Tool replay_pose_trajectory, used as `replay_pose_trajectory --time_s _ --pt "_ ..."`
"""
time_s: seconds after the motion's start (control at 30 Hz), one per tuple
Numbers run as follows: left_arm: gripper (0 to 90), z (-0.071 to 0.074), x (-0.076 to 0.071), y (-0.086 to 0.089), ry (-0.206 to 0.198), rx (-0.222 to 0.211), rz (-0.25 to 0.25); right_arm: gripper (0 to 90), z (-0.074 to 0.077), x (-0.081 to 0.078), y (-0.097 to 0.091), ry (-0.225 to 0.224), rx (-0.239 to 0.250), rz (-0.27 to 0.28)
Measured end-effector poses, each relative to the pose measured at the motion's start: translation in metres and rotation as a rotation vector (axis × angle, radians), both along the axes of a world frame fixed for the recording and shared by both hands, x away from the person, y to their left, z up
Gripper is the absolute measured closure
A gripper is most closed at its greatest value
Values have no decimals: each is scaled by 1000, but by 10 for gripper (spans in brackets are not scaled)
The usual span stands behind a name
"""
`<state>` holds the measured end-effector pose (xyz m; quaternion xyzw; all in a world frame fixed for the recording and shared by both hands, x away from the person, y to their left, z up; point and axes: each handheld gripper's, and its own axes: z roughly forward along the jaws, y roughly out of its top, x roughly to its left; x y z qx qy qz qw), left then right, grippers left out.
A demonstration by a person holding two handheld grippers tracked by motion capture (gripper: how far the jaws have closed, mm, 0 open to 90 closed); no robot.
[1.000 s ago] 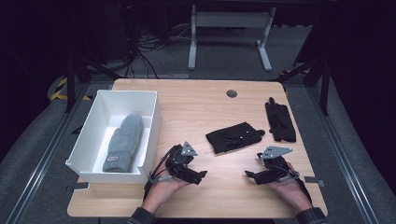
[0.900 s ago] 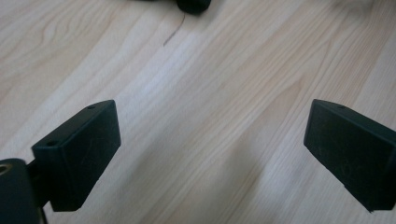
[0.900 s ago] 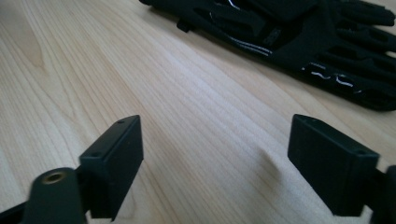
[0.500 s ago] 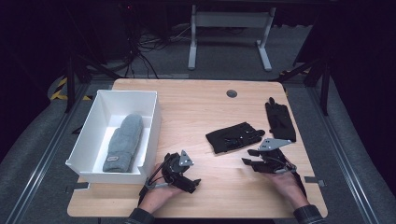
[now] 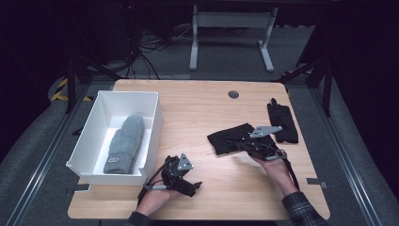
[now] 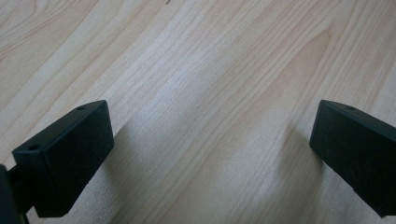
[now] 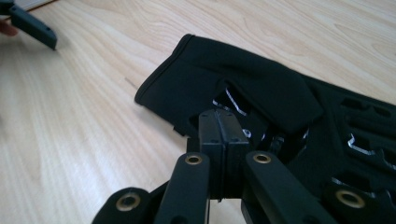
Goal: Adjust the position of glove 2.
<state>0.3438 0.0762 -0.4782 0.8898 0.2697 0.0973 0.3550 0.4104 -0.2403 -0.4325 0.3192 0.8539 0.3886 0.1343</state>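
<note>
White bin (image 5: pixel 89 141) w/ grey mitten (image 5: pixel 123 143), 2nd black glove (image 5: pixel 282 122)

Off to the left there's a white box (image 5: pixel 155 123) sitting on the wooden table (image 5: pixel 197 106), with a grey knit mitten (image 5: pixel 123 143) lying lengthwise inside it, cuff end toward the near side with a little label on it. Small dark round grommet (image 5: pixel 233 94) near the table's far edge. Behind the table, a pale metal desk frame (image 5: pixel 230 35) stands on the grey floor, plus a tangle of cables (image 5: pixel 141 52) in the dark.
</note>
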Motion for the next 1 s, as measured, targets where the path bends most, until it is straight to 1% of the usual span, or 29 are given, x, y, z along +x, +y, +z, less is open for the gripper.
replay_pose_trajectory --time_s 0.1,0.17,0.23,0.33,0.4,0.47,0.53,0.57,0.63,0.73,0.8,0.9,1.0 --pt "2 0 0 2 2 -5 -14 900 -3 9 6 -11 -13 -8" --pt "2 0 -1 2 5 -1 -20 900 -5 14 10 -10 -12 -11" --pt "1 0 -2 3 2 -1 -24 900 -6 18 15 -16 -25 -16" --pt "0 0 -1 3 3 -1 -25 900 -8 24 20 -15 -24 -22" --pt "0 0 -1 3 2 0 -26 900 -12 28 22 -9 -4 -28" --pt "0 0 -1 3 2 -1 -25 900 -14 30 22 -8 -7 -30" --pt "0 0 -1 3 3 -2 -28 900 -19 34 22 9 -8 -35" --pt "0 0 -1 3 3 -1 -32 900 -21 36 22 10 -11 -41" --pt "0 0 0 2 3 -1 -33 900 -25 39 22 22 -3 -44" --pt "0 0 0 2 0 0 -37 900 -26 40 22 23 4 -49" --pt "0 0 0 2 0 -1 -37 900 -26 39 23 26 -10 -43" --pt "0 0 0 2 0 0 -38 900 -27 38 23 25 -9 -39" --pt "0 0 0 2 0 -1 -41 900 -27 35 23 34 -10 -12"
